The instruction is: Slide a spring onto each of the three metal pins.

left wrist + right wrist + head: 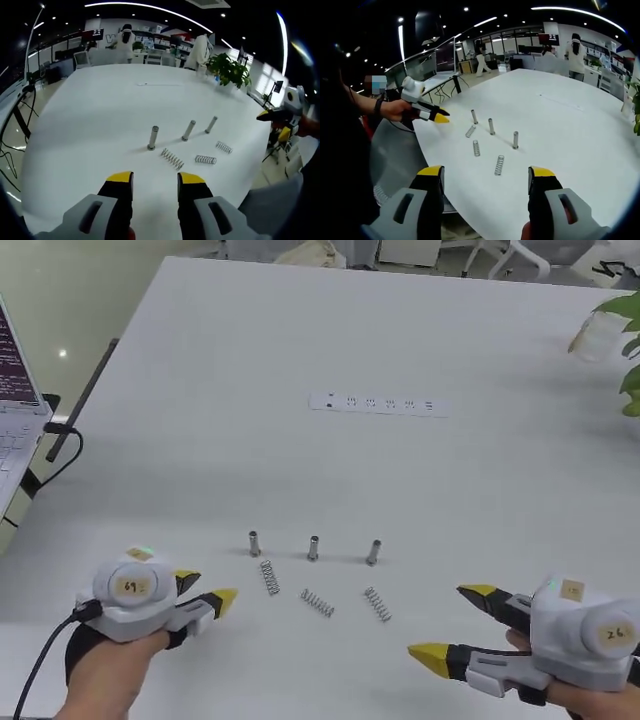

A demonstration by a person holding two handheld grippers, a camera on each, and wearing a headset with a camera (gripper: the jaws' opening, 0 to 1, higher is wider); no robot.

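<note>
Springs [317, 603] flat at lower centre
Between left gripper [208, 587], barely parted, and right gripper [450, 622], wide, both empty; axes slant up-left, below pins [313, 548].

Three metal pins [254, 542] [313, 548] [373, 552], three springs [270, 577] [317, 603] [377, 604], two tools [208, 587] [450, 621] and one power strip [378, 404].

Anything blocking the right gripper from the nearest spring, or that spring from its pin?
Nothing visible does. The right gripper is open, and bare table lies between it and the right-hand spring. That spring lies flat beside the right-hand pin, apart from it, with nothing between them.
</note>
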